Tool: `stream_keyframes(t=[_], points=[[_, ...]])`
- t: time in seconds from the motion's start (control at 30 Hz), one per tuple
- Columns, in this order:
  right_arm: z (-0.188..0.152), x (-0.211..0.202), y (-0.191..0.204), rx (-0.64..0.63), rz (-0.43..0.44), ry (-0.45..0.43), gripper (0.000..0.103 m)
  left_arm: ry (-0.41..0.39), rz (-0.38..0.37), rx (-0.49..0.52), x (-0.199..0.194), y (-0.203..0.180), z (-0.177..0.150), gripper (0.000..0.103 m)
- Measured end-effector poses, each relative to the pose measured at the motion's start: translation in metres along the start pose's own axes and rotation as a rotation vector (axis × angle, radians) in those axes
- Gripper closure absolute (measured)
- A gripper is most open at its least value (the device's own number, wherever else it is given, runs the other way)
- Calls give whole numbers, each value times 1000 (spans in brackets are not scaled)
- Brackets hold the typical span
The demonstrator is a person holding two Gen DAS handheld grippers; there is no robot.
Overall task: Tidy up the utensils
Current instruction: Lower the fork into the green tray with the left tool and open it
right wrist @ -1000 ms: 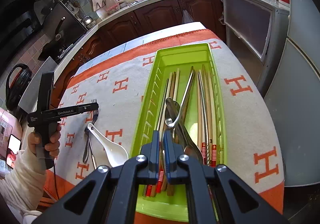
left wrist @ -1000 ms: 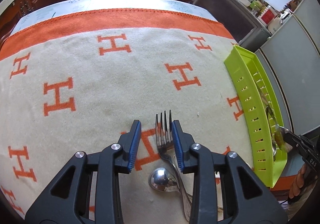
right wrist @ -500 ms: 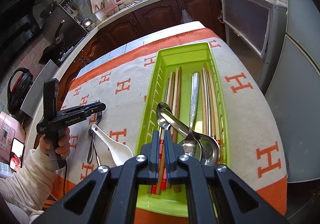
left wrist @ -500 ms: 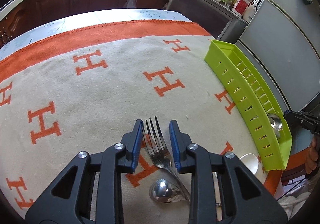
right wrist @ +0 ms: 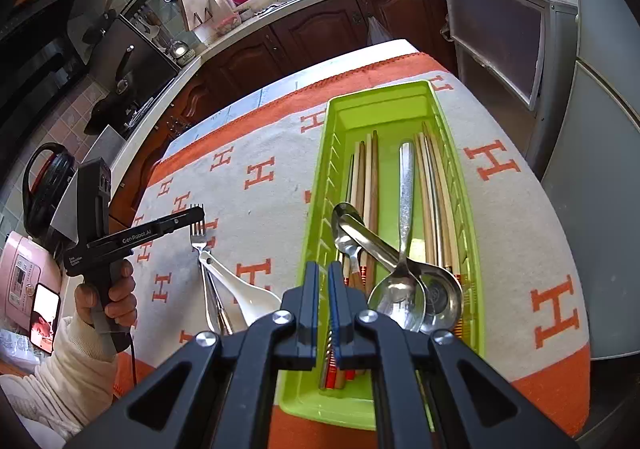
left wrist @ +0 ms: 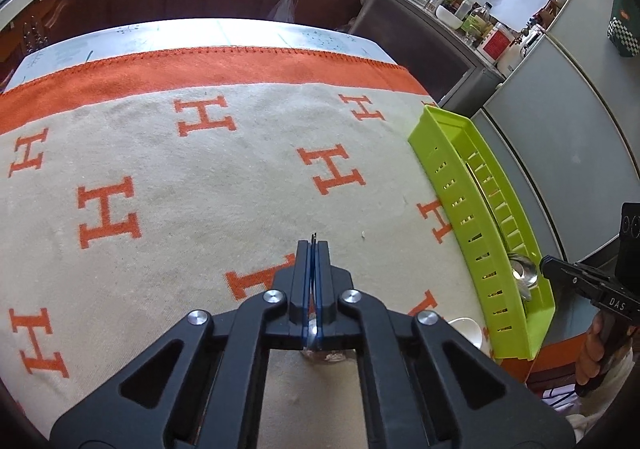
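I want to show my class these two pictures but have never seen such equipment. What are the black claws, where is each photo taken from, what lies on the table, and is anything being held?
No robot here: a person holds a trigger-operated claw in each hand, each carrying a wide-angle camera looking along its fingers. One picture looks along the left claw, shut on a fork lying on the H-patterned blanket. The other looks along the right claw, nearly shut with nothing in it, above a green tray holding chopsticks and metal spoons. A white ceramic spoon lies beside the fork.
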State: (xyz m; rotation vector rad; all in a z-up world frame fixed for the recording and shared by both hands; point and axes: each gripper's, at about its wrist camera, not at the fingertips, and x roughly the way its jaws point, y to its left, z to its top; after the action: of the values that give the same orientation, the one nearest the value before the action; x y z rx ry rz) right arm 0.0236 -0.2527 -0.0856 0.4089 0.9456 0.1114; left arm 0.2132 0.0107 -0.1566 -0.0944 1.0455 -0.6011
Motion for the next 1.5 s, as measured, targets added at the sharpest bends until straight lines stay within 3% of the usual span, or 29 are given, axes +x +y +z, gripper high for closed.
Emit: stream_keyframes(t=[0.2, 0.5, 0.67, 0.93, 1.1, 1.33, 1.5], points=[[-1, -8, 2, 1, 11, -17, 98, -2, 14, -39, -14, 0, -2, 103], [1, -20, 0, 32, 48, -54, 98, -53, -44, -3, -73, -25, 0, 103], [4, -20, -8, 78, -16, -51, 98, -28, -59, 7, -88, -63, 2, 103], [2, -21, -31, 153, -59, -48, 97, 75, -93, 112, -42, -155, 10, 103], [0, -25, -44, 179, -77, -59, 98, 102, -47, 200, -3, -199, 21, 103], [0, -20, -50, 195, -81, -50, 98, 135, 27, 224, 37, -214, 26, 103], [1, -13, -48, 192, -67, -35, 97, 139, 32, 192, 37, -206, 28, 99]])
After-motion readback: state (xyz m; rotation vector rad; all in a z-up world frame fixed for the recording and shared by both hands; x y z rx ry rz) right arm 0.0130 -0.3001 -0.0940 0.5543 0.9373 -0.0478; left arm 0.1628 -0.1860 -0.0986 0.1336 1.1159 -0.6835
